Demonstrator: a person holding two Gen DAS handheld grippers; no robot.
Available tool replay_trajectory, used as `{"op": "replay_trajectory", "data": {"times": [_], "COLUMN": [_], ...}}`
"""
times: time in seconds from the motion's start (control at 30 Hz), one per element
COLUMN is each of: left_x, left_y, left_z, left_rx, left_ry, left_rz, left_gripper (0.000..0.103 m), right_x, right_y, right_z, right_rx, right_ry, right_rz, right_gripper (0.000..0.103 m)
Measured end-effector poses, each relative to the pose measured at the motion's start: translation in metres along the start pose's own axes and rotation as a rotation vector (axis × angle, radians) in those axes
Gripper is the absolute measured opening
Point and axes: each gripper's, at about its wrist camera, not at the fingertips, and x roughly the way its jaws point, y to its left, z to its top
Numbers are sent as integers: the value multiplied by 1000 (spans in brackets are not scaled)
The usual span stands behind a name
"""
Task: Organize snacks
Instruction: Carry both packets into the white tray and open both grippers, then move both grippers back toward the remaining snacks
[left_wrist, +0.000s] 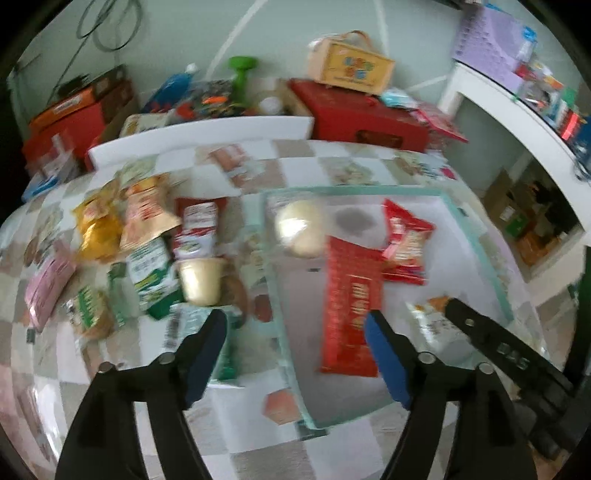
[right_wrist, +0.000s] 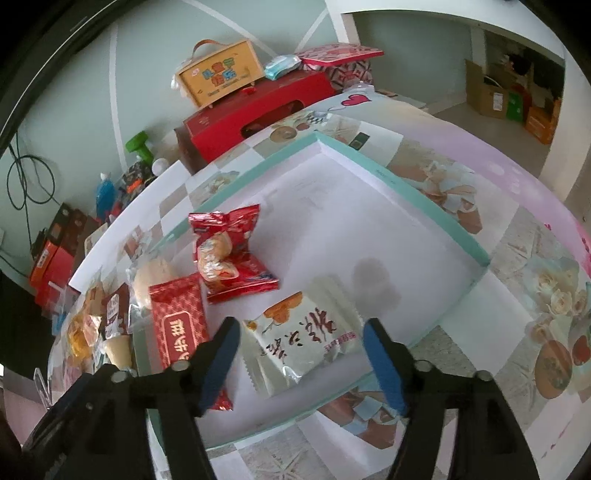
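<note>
A shallow white tray with a teal rim (left_wrist: 476, 236) (right_wrist: 436, 206) lies on the patterned table. In it are a long red packet (left_wrist: 351, 306) (right_wrist: 177, 332), a red crinkled snack bag (left_wrist: 404, 243) (right_wrist: 231, 254), a round bun in clear wrap (left_wrist: 301, 229) (right_wrist: 153, 275) and a white packet with orange print (right_wrist: 306, 343) (left_wrist: 432, 325). My left gripper (left_wrist: 295, 325) is open and empty over the tray's left rim. My right gripper (right_wrist: 301, 332) is open, just above the white packet. A pile of loose snacks (left_wrist: 147, 251) lies left of the tray.
Red boxes (left_wrist: 365, 118) and an orange carry box (left_wrist: 351, 64) stand behind the table's far edge. A white shelf with a purple basket (left_wrist: 487, 40) is at the right. A cream cup (left_wrist: 201, 280) stands in the snack pile.
</note>
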Motion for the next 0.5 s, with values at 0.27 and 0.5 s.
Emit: {"op": "replay_trajectory", "data": {"times": [0.27, 0.5], "left_x": [4, -3], "left_y": [47, 79], "left_z": [-1, -5], "left_rx": [-124, -167], "left_ry": [21, 23], "left_rz": [143, 211], "left_gripper": [97, 103], "right_x": [3, 1], "right_y": [12, 22], "right_z": [-4, -6], "right_rx": [-53, -94], "right_ry": [11, -3], "right_rz": [8, 5], "right_gripper": [95, 103]}}
